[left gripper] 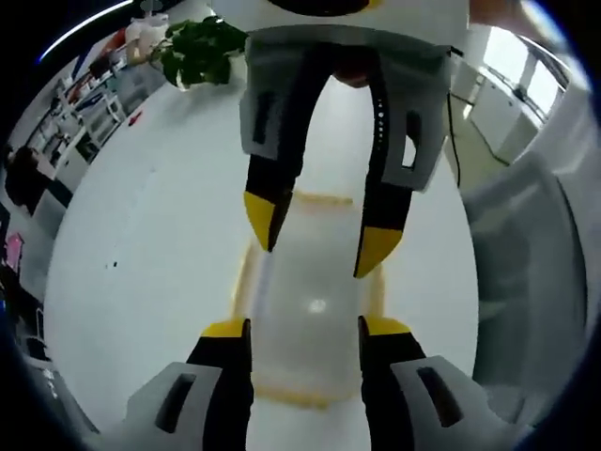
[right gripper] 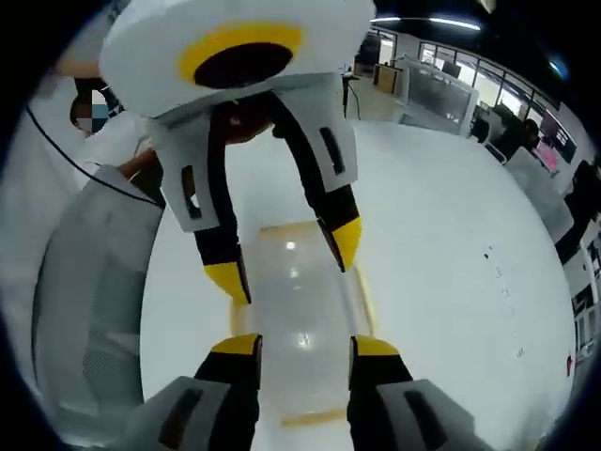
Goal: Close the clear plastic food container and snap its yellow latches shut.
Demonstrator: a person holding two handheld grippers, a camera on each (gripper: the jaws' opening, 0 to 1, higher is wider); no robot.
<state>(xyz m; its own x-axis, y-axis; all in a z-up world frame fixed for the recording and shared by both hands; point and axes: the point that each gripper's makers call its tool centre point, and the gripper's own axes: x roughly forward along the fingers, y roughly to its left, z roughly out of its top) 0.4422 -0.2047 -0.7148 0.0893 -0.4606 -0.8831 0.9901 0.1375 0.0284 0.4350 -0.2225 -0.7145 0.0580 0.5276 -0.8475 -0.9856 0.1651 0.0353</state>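
- Between both pairs of tongs, on the white surface [left gripper: 141,235], lies the clear plastic food container [left gripper: 315,310], lid down and flat, with yellow latches [left gripper: 242,282] along its edges.
- It looks light, thin-walled and slick (glare spots on the lid), so I judge it would skid if pushed sideways; press straight down at the yellow edge strips.
- Left tongs [left gripper: 305,329] stand open at its near end, gripping nothing.
- Right tongs [right gripper: 305,348] stand open at the opposite end, also empty.
- Farther off: a potted plant [left gripper: 197,47] and a grey mesh chair [right gripper: 89,310].
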